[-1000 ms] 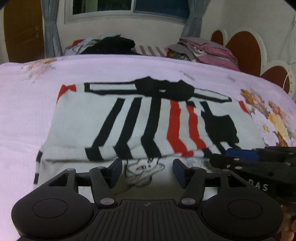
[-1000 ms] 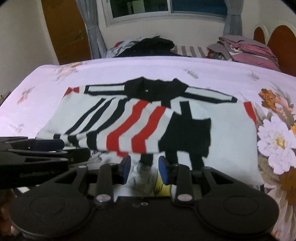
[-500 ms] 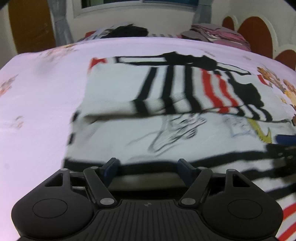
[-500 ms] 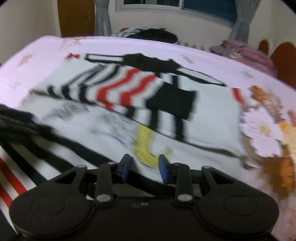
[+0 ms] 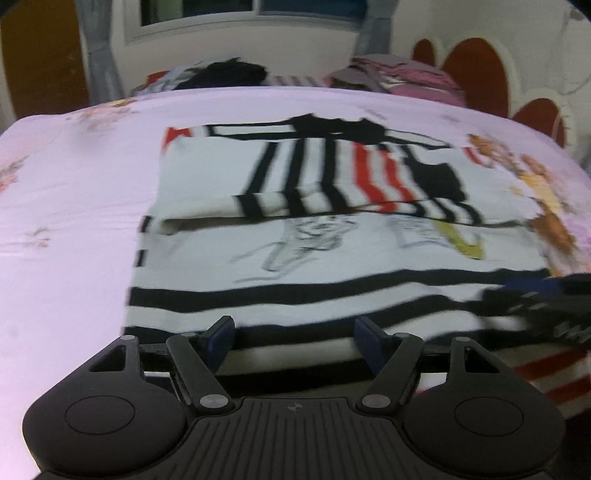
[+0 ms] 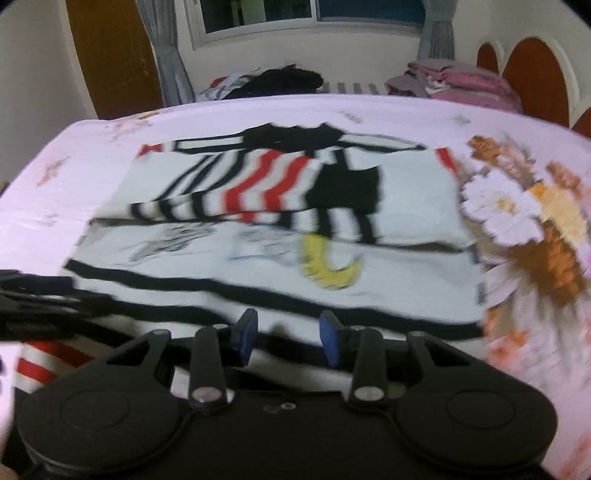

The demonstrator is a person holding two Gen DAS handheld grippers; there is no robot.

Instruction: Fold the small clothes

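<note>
Striped sweater (image 5: pixel 332 254), sleeves folded in, flat on pink bed (image 5: pixel 74 221).
Left gripper (image 5: pixel 293 341) jaws apart over hem; right gripper (image 6: pixel 288 334) jaws closing, gripping nothing.

Two fisheye cameras, one riding each handheld gripper, look steeply down and forward across a pink bedspread (image 5: pixel 74 206) toward the window (image 6: pixel 314 14). Both sit low and close over the near hem of a striped sweater (image 5: pixel 332 258). Each view catches the sweater, the window wall and the other gripper at its inner edge.
</note>
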